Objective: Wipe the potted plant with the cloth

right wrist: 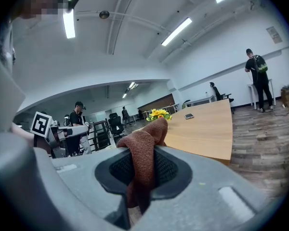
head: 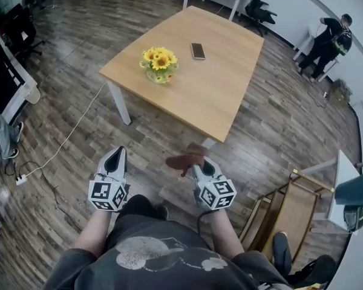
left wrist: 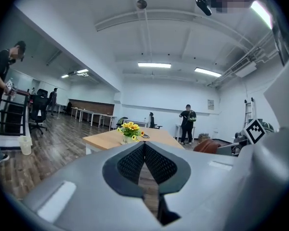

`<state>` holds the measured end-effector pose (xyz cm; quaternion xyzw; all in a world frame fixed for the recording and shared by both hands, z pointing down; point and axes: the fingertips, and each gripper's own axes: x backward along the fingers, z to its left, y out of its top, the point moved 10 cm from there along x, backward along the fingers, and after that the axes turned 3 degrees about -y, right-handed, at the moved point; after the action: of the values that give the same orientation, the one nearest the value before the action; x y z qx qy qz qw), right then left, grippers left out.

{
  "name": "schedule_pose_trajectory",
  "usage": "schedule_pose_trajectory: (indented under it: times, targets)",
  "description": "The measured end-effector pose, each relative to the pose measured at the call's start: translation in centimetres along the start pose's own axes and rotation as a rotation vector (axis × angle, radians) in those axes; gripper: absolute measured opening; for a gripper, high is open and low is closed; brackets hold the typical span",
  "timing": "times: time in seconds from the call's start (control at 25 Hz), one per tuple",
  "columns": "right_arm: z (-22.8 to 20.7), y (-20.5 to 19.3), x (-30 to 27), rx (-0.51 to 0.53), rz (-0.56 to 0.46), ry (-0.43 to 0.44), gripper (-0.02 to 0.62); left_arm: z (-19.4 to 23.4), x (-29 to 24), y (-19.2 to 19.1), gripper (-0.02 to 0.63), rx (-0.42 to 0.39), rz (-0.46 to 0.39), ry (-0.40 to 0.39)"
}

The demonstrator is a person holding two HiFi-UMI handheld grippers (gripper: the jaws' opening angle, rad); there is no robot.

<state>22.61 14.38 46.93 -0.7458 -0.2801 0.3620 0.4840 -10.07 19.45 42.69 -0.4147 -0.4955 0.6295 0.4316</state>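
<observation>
A potted plant [head: 160, 64] with yellow sunflowers stands near the left edge of a light wooden table [head: 218, 89]; it also shows in the left gripper view [left wrist: 131, 131] and the right gripper view [right wrist: 159, 114]. My right gripper [head: 194, 160] is shut on a brown cloth [head: 185, 158], which bulges out between the jaws [right wrist: 143, 150]. My left gripper [head: 117, 157] is shut with nothing in it, its pads [left wrist: 133, 161] meeting. Both grippers hang over the wood floor, short of the table's near corner.
A phone [head: 197, 51] lies on the table beyond the plant. A wooden chair [head: 284, 207] stands to my right, and a white cable and power strip [head: 21, 177] run along the floor to my left. People stand at the room's edges [head: 327, 38].
</observation>
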Motion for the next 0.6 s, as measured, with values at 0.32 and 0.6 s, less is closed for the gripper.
schedule_pose_trajectory:
  times: [0.32,0.6]
  targets:
    - [-1.6,0.6,-2.7,0.000,0.016,-0.037,0.049,1.9,-4.3,-1.6,0.018,0.022,0.045,-0.030]
    - [-4.5,2.9,-7.7,-0.027,0.013,-0.124,0.049,5.4,-12.0,-1.2,0.018,0.014,0.042,-0.118]
